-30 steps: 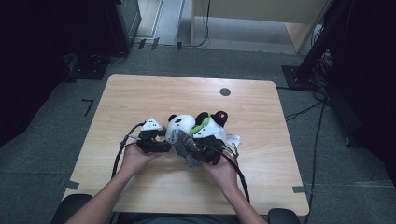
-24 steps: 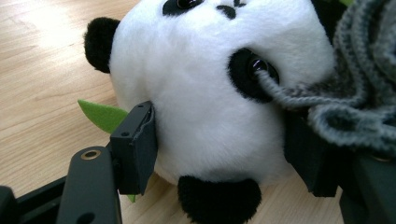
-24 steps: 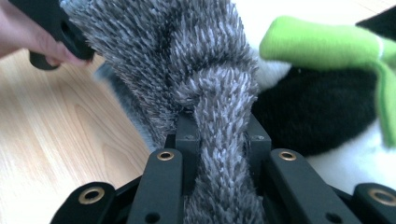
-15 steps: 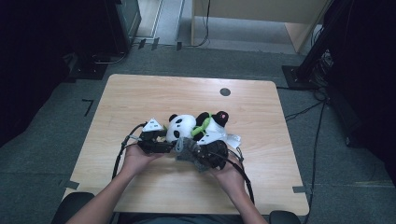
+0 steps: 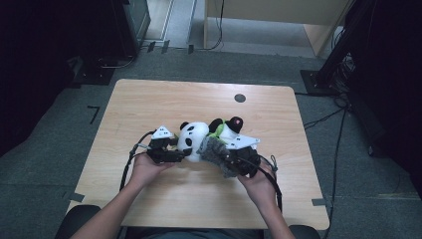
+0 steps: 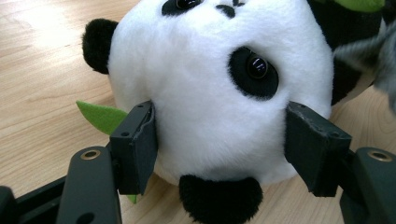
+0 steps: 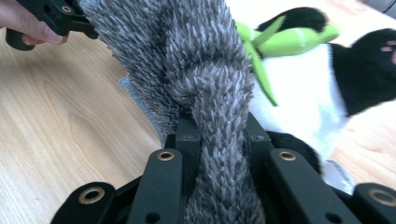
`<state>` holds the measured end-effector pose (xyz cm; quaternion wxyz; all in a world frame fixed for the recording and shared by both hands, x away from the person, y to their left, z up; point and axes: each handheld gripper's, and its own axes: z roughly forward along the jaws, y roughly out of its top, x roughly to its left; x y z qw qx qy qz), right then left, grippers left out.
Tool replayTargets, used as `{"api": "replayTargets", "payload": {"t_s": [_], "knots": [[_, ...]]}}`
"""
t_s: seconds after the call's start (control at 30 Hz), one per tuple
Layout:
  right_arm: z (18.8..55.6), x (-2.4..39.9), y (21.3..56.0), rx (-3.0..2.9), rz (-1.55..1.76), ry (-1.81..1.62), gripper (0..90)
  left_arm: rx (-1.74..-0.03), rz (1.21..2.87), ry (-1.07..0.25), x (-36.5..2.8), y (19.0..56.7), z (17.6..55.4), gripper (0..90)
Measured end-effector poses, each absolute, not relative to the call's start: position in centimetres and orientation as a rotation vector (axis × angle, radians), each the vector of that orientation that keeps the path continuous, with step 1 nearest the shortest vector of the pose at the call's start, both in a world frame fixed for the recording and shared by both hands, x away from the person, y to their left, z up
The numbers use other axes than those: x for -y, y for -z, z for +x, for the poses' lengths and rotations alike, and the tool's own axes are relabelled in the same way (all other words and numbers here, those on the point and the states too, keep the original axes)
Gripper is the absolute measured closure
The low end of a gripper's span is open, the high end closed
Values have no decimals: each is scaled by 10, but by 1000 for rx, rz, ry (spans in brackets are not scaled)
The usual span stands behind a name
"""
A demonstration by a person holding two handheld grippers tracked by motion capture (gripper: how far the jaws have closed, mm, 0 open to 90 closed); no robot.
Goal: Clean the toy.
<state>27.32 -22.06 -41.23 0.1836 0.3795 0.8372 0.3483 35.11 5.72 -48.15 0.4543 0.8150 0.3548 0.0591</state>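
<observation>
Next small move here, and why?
Probably draw the grey furry cloth further across the panda plush: the right gripper is shut on a bunched fold, the left gripper clamps the head, and the cloth covers only part of it.

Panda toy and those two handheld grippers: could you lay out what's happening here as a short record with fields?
Setting: wooden table, seen from above
Main item: plush panda lying on the table, with green felt leaves
Second item: grey fuzzy cloth draped against the panda
Left gripper: jaws pressed on either side of the panda's head
Right gripper: shut on a bunched fold of the grey fuzzy cloth
Hands: one on each gripper, near the table's front edge
Also on table: small dark round spot toward the far edge
</observation>
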Motion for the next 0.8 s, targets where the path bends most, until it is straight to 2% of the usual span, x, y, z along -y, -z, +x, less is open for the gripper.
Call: {"api": "replayTargets", "payload": {"t_s": [0.47,0.8], "knots": [[273,264,386,-2267,1189,-1102,758,-885,2008,-137,-55,482,352,319],[279,291,385,-2190,1306,-1116,756,-882,2016,-139,-55,481,351,318]]}}
